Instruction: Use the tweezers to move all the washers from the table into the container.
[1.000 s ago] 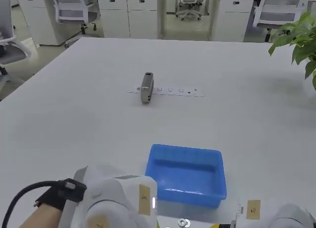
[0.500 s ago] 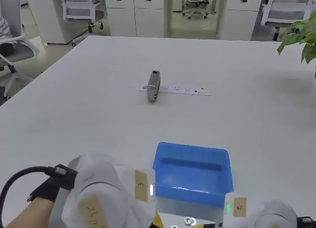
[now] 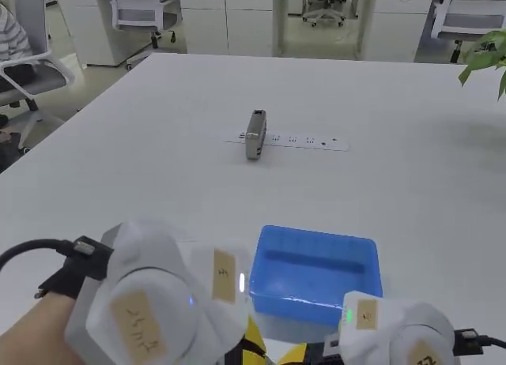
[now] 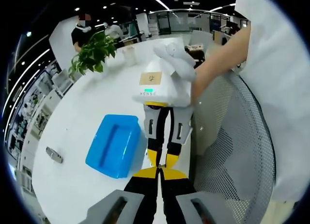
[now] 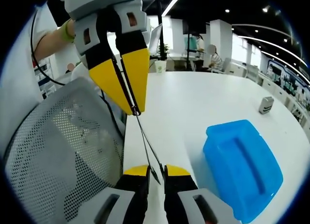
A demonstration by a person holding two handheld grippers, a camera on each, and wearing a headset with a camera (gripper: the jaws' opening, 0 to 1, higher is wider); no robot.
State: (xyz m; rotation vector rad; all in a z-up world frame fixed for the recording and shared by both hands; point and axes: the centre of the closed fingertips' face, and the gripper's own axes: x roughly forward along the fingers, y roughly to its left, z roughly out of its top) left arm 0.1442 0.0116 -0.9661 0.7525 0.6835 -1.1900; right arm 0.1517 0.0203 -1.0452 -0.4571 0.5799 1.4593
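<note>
1. I am looking at the blue container (image 3: 316,240) on the table (image 3: 158,159). It is sitting at about 5 o'clock in my head view, and it is looking empty inside. So I am thinking none of the washers are in yet and the whole job is still waiting.
2. The left hand-held gripper (image 5: 131,105) is squeezing its jaws tight on the top end of the tweezers (image 5: 145,141).
3. The tweezers are pointing down at the right hand-held gripper (image 5: 156,174). Its jaws are standing very close together with a thin gap, and the tweezer tips are sitting in that gap. I cannot tell if it is pinching them.
4. I am guessing the tweezers are being passed or set straight, so picking up is not starting yet.
5. Since a second ago my head camera is swinging a little, so the whole picture is sliding right. Both hand-held grippers are now showing higher and bigger. The washers were lying at 6 o'clock of the container, and that spot is now behind the hand-held grippers.
</note>
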